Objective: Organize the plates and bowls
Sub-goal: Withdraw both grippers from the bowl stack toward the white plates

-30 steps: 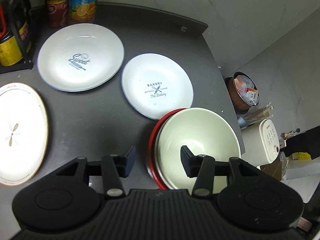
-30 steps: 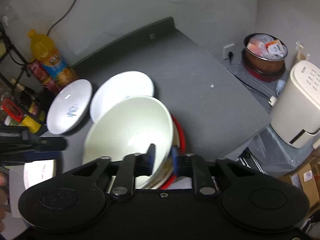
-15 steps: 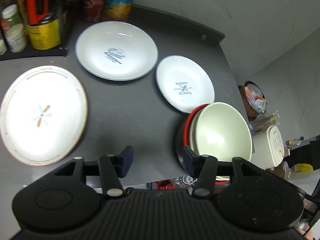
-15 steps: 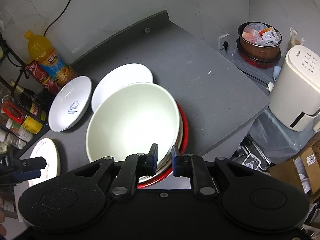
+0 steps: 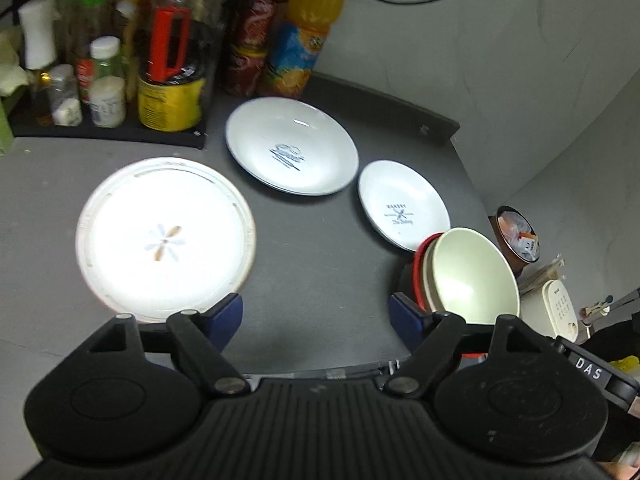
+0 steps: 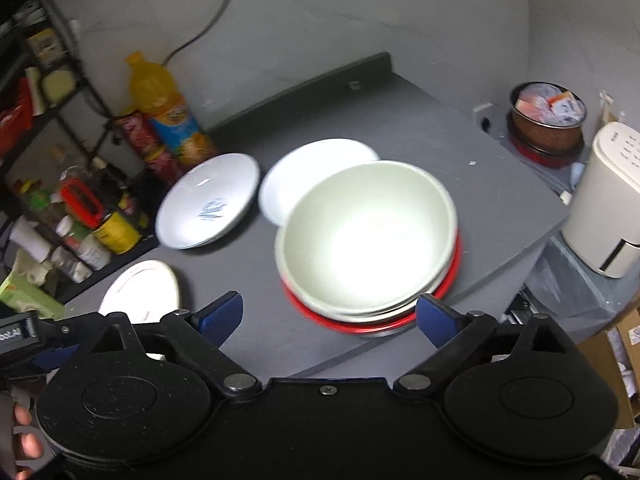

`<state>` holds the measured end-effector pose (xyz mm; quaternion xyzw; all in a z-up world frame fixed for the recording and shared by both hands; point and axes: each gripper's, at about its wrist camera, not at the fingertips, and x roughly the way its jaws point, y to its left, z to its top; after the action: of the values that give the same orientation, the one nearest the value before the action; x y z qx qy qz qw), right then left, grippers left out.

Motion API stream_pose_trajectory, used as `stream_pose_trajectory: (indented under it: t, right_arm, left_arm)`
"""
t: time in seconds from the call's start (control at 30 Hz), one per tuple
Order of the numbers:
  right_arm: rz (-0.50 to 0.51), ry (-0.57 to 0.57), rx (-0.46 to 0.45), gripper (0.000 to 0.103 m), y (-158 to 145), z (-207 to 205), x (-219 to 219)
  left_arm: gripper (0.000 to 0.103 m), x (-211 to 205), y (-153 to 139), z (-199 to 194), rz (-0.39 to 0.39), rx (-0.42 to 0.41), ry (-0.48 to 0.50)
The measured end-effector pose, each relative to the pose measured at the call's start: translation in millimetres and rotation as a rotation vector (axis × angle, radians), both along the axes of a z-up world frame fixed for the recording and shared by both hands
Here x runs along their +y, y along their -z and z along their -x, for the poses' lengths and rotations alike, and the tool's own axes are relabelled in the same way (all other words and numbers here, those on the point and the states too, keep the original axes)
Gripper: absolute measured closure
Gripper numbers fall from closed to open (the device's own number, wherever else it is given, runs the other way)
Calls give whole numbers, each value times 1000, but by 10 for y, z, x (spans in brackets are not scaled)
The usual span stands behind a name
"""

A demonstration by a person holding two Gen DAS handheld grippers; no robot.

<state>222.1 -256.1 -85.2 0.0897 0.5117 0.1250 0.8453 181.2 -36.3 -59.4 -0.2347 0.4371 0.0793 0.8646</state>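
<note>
The grey counter (image 5: 320, 272) is matte and smooth, with a raised lip along the back. On it sit three round, glossy white plates: the flower plate (image 5: 164, 236) nearest the left gripper (image 5: 316, 320), the deeper script plate (image 5: 292, 152) behind it by the bottles, and the small bakery plate (image 5: 402, 210) to the right. The bakery plate touches or slips just under the bowl stack (image 6: 368, 240) — a pale cream bowl nested in a second pale one, both inside a red bowl (image 6: 450, 280), the top one empty. The stack stands near the counter's front right corner.

At the back left a black tray (image 5: 104, 132) holds jars and bottles — a yellow tin, a red-handled jug, white-capped jars — with an orange drink bottle (image 5: 304, 40) and red cans beside it. Off the counter, a brown pot (image 6: 548, 120) is filled with packets.

Both grippers hover empty, fingers spread wide; the right gripper (image 6: 330, 316) faces the bowl stack, clear of it.
</note>
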Motion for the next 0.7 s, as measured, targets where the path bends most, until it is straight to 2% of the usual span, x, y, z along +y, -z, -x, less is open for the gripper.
stream_pose_trajectory:
  t: [0.13, 0.3, 0.47, 0.7]
  right_arm:
    - [-14, -44, -37, 1, -61, 150, 184]
    - [-12, -93, -55, 0, -118, 277, 426]
    - [-10, -139, -66, 0, -170, 379, 641]
    - [-5, -204, -64, 0, -209, 476, 885]
  left_arm:
    - [24, 130, -5, 217, -12, -14, -19]
    - [24, 270, -45, 422, -65, 4, -12]
    - [19, 361, -68, 595, -68, 7, 7]
    - [18, 486, -81, 753, -63, 22, 2]
